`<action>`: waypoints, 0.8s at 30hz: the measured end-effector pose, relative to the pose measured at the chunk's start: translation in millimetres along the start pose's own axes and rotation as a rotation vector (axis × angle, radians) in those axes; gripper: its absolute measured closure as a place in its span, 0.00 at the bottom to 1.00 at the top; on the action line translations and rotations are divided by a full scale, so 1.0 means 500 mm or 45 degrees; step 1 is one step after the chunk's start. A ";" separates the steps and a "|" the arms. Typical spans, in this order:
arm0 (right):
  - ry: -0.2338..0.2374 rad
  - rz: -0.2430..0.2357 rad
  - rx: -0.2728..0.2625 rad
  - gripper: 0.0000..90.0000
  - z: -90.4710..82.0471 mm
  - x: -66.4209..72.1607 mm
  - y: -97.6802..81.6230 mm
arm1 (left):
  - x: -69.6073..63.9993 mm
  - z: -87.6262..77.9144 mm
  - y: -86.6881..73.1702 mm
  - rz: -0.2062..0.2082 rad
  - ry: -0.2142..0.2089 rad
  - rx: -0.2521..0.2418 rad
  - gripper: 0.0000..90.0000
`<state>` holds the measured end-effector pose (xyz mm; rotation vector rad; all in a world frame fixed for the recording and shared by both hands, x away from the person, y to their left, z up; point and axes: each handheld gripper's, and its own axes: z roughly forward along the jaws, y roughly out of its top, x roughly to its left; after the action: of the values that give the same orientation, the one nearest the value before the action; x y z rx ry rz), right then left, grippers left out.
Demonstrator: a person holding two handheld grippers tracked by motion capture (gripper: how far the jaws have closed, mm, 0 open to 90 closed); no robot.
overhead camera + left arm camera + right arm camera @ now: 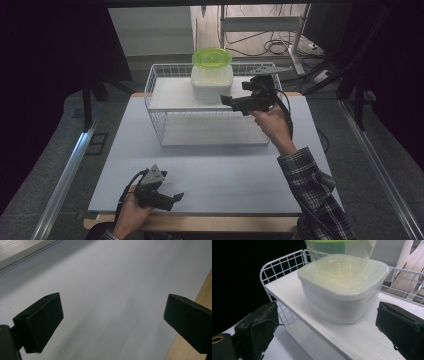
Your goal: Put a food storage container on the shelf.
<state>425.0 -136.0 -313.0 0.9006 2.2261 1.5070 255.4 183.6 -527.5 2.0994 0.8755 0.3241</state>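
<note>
A white square lidded container point(211, 82) point(342, 287) stands on the top shelf of a white wire rack point(170, 95) point(287, 267). A green translucent bowl point(212, 57) point(337, 243) sits on its lid. My right gripper point(226, 100) point(327, 332) is held open at shelf height, just right of the container, with the container a short way beyond its jaws. My left gripper point(176, 198) point(112, 322) rests open low over the white table sheet point(112, 277) near the front edge, nothing between its jaws.
The rack has a lower shelf point(210, 132) that stands on the white sheet point(210, 170). The table's wooden front edge point(200, 222) point(205, 292) lies close to the left gripper. Metal rails point(65, 180) run along both sides of the table; cables lie on the floor behind.
</note>
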 end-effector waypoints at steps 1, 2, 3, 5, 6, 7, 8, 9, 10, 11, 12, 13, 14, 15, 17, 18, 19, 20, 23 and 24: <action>0.001 -0.009 0.001 0.06 0.000 0.002 -0.003 | 0.000 0.000 0.000 -0.003 0.000 -0.003 0.02; 0.001 -0.021 0.001 0.06 0.001 0.006 -0.009 | 0.000 0.000 0.000 -0.003 0.000 -0.004 0.02; 0.003 -0.031 0.001 0.06 0.001 0.009 -0.013 | 0.000 0.000 0.000 -0.003 0.000 -0.004 0.02; 0.006 -0.050 0.007 0.05 0.002 0.015 -0.021 | -0.001 0.000 0.000 -0.002 -0.002 -0.004 0.03; 0.008 -0.061 0.011 0.05 0.004 0.020 -0.027 | -0.001 0.000 0.000 -0.001 -0.003 -0.004 0.03; 0.011 -0.067 0.018 0.05 0.004 0.025 -0.032 | -0.001 0.000 0.000 0.000 -0.003 -0.003 0.03; 0.014 -0.079 0.023 0.05 0.005 0.028 -0.038 | -0.001 0.000 0.000 0.000 -0.003 -0.003 0.03; 0.020 -0.087 0.025 0.06 0.007 0.032 -0.043 | -0.001 0.000 0.000 0.000 -0.003 -0.003 0.03; 0.024 -0.098 0.030 0.05 0.008 0.036 -0.049 | -0.001 0.000 0.000 0.000 -0.003 -0.002 0.03; 0.028 -0.106 0.034 0.05 0.009 0.040 -0.054 | -0.001 0.000 0.000 -0.001 -0.004 -0.001 0.03; 0.032 -0.116 0.036 0.05 0.010 0.044 -0.061 | -0.001 0.000 0.000 -0.001 -0.005 -0.001 0.03; 0.036 -0.118 0.041 0.05 0.010 0.046 -0.065 | -0.001 0.000 0.000 -0.001 -0.005 0.000 0.03; 0.040 -0.120 0.044 0.05 0.011 0.049 -0.070 | -0.001 0.000 0.000 0.000 -0.004 0.001 0.03; 0.045 -0.122 0.049 0.05 0.011 0.051 -0.073 | -0.001 0.000 0.000 0.000 -0.004 0.002 0.03; 0.056 -0.128 0.061 0.05 0.012 0.056 -0.085 | -0.001 0.000 0.000 0.010 0.000 0.009 0.03; 0.056 -0.136 0.066 0.05 0.012 0.058 -0.090 | -0.001 -0.001 0.000 0.017 0.004 0.016 0.03; 0.055 -0.142 0.068 0.05 0.012 0.060 -0.096 | -0.001 -0.001 0.001 0.021 0.007 0.018 0.03; 0.057 -0.141 0.070 0.05 0.012 0.061 -0.102 | -0.001 -0.001 0.001 0.022 0.007 0.019 0.03; 0.071 -0.131 0.077 0.05 0.014 0.062 -0.120 | -0.002 0.000 0.001 0.025 0.007 0.022 0.03; 0.076 -0.127 0.079 0.05 0.015 0.061 -0.129 | -0.002 -0.001 0.001 0.025 0.007 0.024 0.03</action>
<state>384.7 -127.1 -372.0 0.7591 2.3351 1.4450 254.7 183.0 -527.0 2.1263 0.8644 0.3334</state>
